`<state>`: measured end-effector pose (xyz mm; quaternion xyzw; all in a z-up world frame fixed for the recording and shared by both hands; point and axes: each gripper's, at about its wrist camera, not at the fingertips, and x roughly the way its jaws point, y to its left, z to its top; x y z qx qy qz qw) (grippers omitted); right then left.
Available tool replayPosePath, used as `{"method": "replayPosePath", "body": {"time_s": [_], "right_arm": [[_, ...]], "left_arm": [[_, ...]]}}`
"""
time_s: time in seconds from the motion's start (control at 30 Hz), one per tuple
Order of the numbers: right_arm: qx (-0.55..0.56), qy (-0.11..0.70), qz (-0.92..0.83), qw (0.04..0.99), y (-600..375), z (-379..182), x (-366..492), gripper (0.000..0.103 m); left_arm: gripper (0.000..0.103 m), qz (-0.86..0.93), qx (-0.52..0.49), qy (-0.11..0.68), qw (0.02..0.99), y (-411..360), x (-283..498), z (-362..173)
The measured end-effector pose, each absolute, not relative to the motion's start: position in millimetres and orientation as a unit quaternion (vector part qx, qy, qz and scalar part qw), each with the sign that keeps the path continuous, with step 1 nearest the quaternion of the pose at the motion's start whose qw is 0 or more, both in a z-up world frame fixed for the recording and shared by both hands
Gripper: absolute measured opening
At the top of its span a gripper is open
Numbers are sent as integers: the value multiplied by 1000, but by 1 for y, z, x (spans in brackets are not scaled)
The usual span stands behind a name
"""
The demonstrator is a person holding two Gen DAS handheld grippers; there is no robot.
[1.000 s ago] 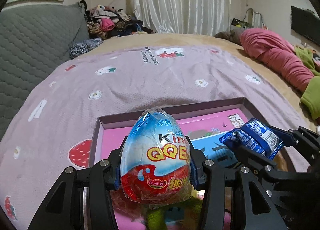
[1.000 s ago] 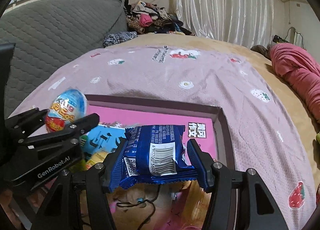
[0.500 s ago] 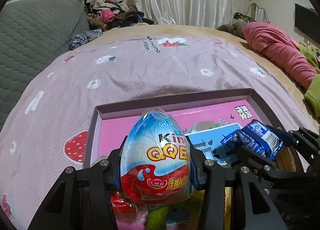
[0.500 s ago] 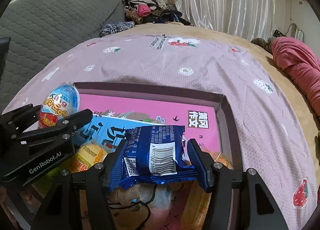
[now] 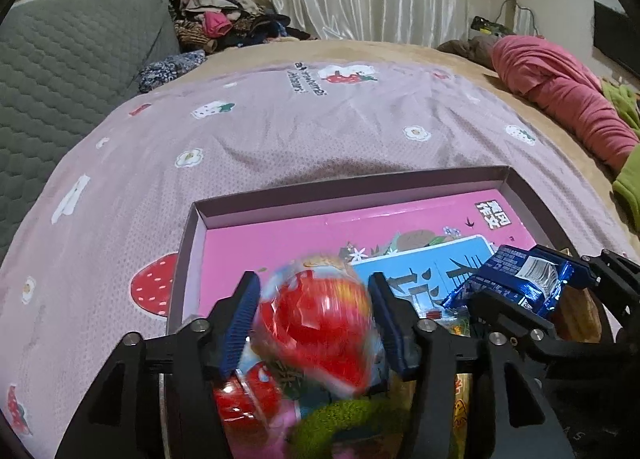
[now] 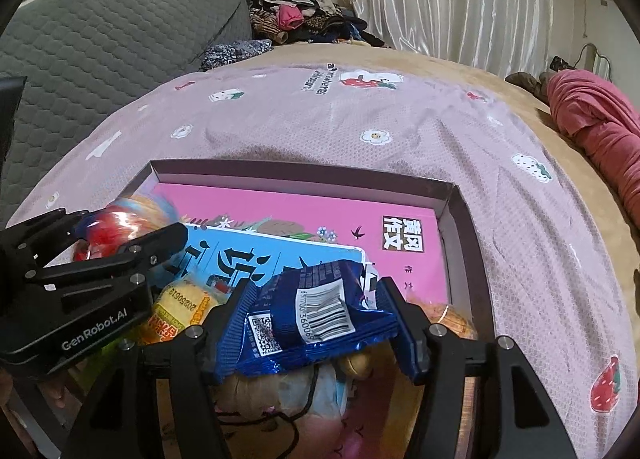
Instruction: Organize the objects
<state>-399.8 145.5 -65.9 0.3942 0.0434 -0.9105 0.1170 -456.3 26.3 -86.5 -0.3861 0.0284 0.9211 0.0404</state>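
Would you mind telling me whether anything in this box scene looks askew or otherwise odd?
Yes: the egg between the left tool's opening jaws is blurred and tipped, seemingly dropping into the box. The blue packet sits crumpled and tilted in the right tool. The box's contents lie jumbled.

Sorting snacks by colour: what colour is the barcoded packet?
Dark blue with a white barcode label, the packet shows best in the right wrist view.

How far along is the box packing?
Done: a pink book, a blue book and a yellow snack pack lie in the box. In hand: the left gripper is opening its jaws around the blurred chocolate egg; the right gripper grips a blue snack packet. Left: dropping that packet in.
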Motion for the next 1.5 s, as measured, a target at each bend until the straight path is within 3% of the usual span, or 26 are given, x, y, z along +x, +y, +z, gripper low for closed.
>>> {"method": "replayPosePath", "body": {"time_s": [0.33,0.63,0.97,1.2,1.23,1.33,1.5], "right_arm": [[390,43,-913,114,146,-64,-398,64],[389,24,-914,115,150,-58,-396,73],[358,5,-927,110,156,-36,-385,91],[350,-4,-930,109,160,-27,-380,94],[349,-7,-930,112,160,-25,-378,94],[340,-18,-933,117,164,-16,-371,99],[324,-30,-939,113,172,1,-355,102]], "left_arm": [[67,921,-387,32,40,27,-457,-88],[77,922,-385,30,35,24,-453,-82],[82,934,-357,22,30,20,-438,-59],[83,940,-340,22,21,18,-431,-47],[84,941,-338,23,19,18,-429,-45],[103,943,-331,22,15,17,-424,-37],[103,945,-327,16,17,14,-408,-27]]}}
